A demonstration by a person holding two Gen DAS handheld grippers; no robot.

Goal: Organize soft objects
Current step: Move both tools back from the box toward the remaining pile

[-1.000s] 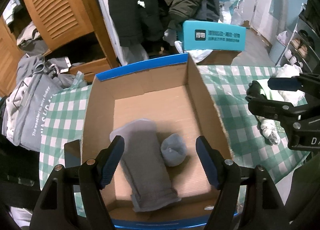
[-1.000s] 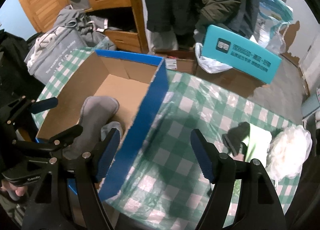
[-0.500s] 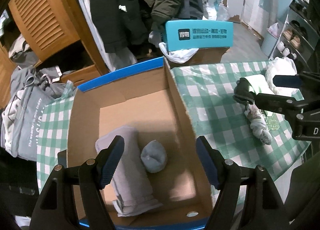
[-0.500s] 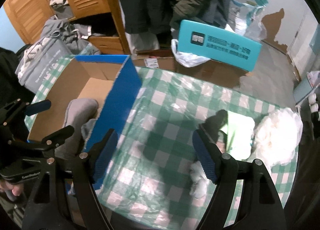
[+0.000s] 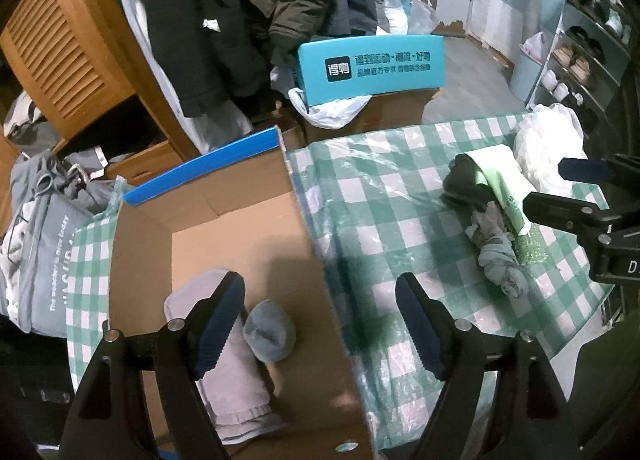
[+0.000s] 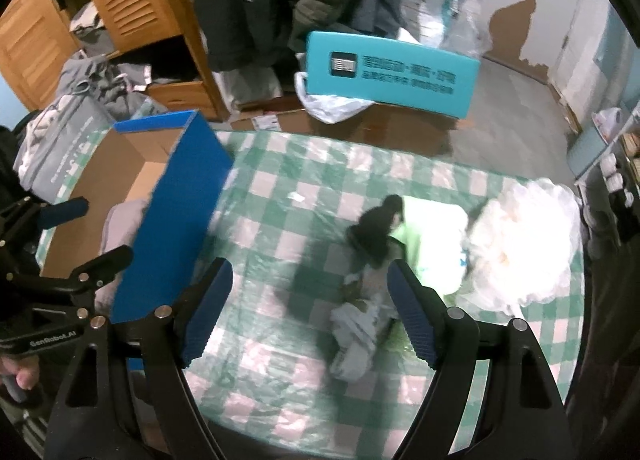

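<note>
A blue-sided cardboard box (image 5: 248,236) sits at the table's left; it also shows in the right wrist view (image 6: 180,212). Inside lie a folded grey cloth (image 5: 232,384) and a balled grey-blue sock (image 5: 270,336). On the green checked tablecloth (image 5: 372,212) lie a dark sock (image 5: 464,180), a light green cloth (image 5: 504,184) and a crumpled pale patterned sock (image 5: 496,256); that sock also shows in the right wrist view (image 6: 358,336). My left gripper (image 5: 320,328) is open over the box's right wall. My right gripper (image 6: 310,312) is open above the tablecloth, left of the pale sock.
A white plastic bag (image 6: 520,244) lies at the table's right edge. Behind the table stand a teal box (image 5: 372,66), hanging coats (image 5: 248,8) and a wooden cabinet (image 5: 68,48). A grey bag (image 5: 40,244) sits left of the table. Shelves (image 5: 592,56) stand at the right.
Both grippers have moved to the right, away from the box's middle and toward the socks on the tablecloth. Both stay open and empty. The items in the box have not moved.
</note>
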